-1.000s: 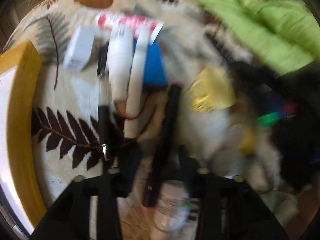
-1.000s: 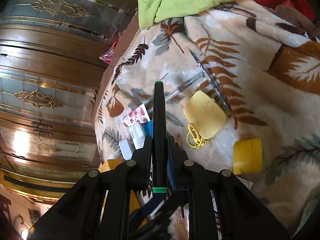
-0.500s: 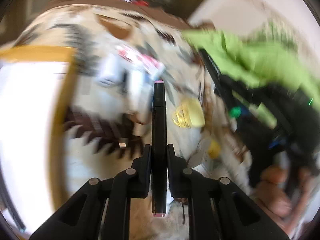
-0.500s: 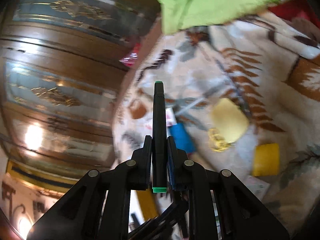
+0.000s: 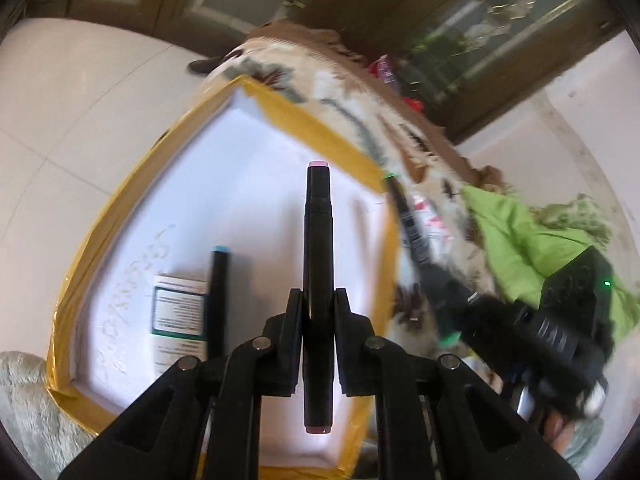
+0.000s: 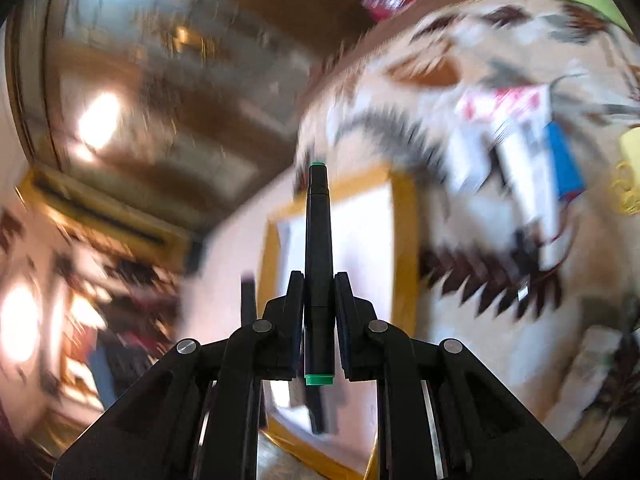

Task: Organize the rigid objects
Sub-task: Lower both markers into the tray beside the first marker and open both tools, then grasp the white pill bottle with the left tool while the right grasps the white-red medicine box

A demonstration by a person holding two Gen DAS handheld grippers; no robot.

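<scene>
Label [image 5: 178, 306] print in box [image 5: 96, 216] unreadable, left gripper [image 5: 318, 308] pinching pink-capped marker [image 5: 318, 240], right gripper [image 6: 318, 292] pinching green-capped marker [image 6: 318, 240]

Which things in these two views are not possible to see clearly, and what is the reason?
- Right wrist view: items on the blanket and the cabinet, smeared by motion blur.
- Left wrist view: print on the label, too small; blue-tipped marker, lower end behind the left gripper.
- Left wrist view: right gripper, blurred.

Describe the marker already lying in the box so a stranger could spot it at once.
Find the white box with yellow taped edges on the leaf-patterned blanket. Inside, a slim black marker with a light-blue end cap lies across a printed paper label. It alone rests loose; the pink-capped black marker is gripped.
</scene>
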